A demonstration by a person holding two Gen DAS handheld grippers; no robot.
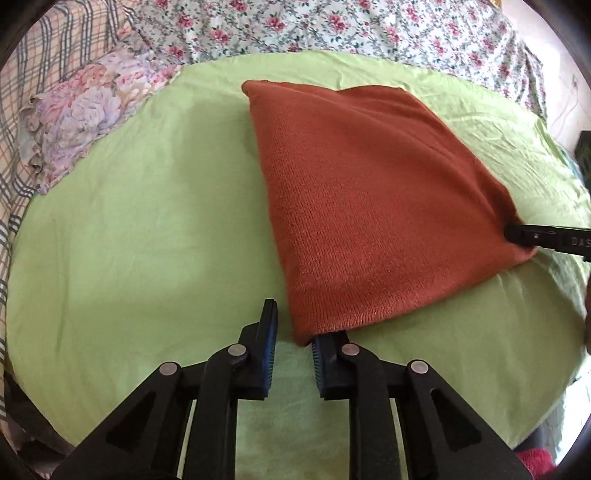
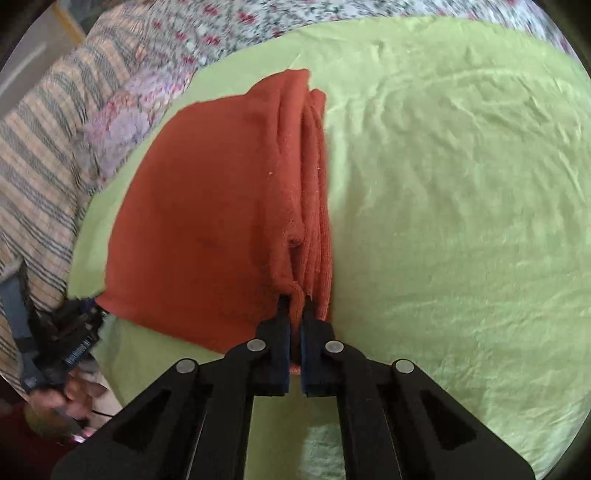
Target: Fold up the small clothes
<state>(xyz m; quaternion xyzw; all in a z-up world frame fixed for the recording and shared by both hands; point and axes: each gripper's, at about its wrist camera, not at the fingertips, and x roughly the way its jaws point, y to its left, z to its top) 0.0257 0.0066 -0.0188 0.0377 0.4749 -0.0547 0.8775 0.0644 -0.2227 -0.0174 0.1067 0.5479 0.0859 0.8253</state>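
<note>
A rust-orange knitted garment [image 1: 373,206] lies folded on a light green sheet [image 1: 147,221]. My left gripper [image 1: 293,328] is open at the garment's near corner; its right finger [image 1: 328,347] touches the hem and the jaws hold nothing. My right gripper [image 2: 295,310] is shut on the garment [image 2: 207,221] at its stacked folded edge, and it shows at the garment's right corner in the left wrist view [image 1: 517,234]. The left gripper appears at the garment's left corner in the right wrist view [image 2: 79,314].
The green sheet [image 2: 461,221] covers a bed with a floral cover [image 1: 332,29] behind it. A floral pillow [image 1: 85,110] and a plaid cloth [image 1: 44,51] lie at the far left. The person's hand [image 2: 70,398] is at lower left.
</note>
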